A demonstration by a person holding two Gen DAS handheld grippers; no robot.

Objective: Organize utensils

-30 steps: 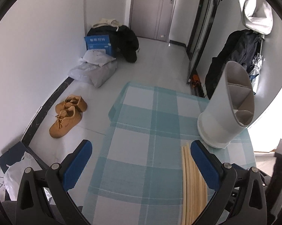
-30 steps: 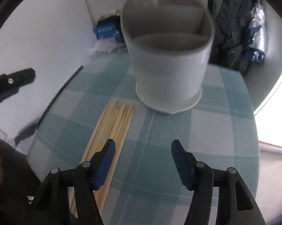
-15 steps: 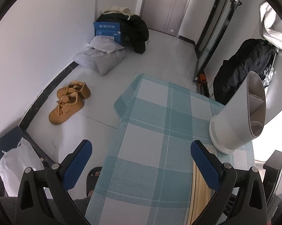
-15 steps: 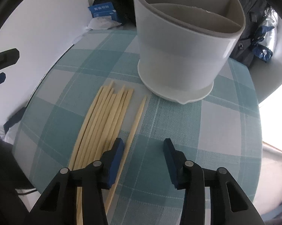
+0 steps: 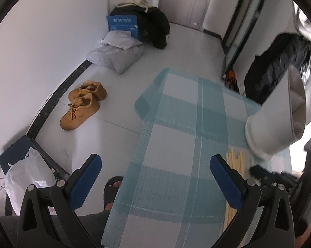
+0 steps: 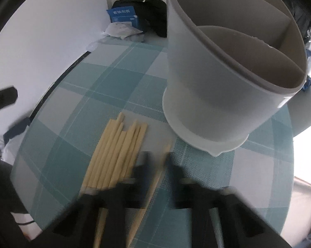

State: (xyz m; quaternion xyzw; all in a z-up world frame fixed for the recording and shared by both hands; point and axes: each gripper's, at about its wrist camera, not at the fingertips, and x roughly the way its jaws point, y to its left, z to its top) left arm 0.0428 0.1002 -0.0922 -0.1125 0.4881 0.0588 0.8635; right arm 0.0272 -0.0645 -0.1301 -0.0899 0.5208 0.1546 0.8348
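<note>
A white utensil holder [image 6: 217, 103] with divided compartments stands on the checked teal tablecloth [image 6: 105, 78]. A bundle of wooden chopsticks [image 6: 118, 155] lies in front of it, and a single chopstick [image 6: 163, 155] lies apart to their right. My right gripper [image 6: 159, 165], blurred, is shut on that single chopstick down at the cloth. In the left wrist view, my left gripper [image 5: 155, 177] is open with nothing between its fingers, over the table's left edge. The holder [image 5: 267, 128] and chopstick ends [image 5: 236, 161] sit to its right.
The table edge [image 5: 139, 140] drops off to a floor with tan shoes [image 5: 81, 107], grey bags [image 5: 116, 57] and a blue box [image 5: 123, 23]. A person's foot in a dark slipper [image 5: 112, 188] stands beside the table. Dark coats [image 5: 279, 72] hang at the right.
The right gripper dropped toward the cloth and closed from wide open onto the single chopstick. The left gripper drifted left and down, staying open, so the holder slid toward the right edge.
</note>
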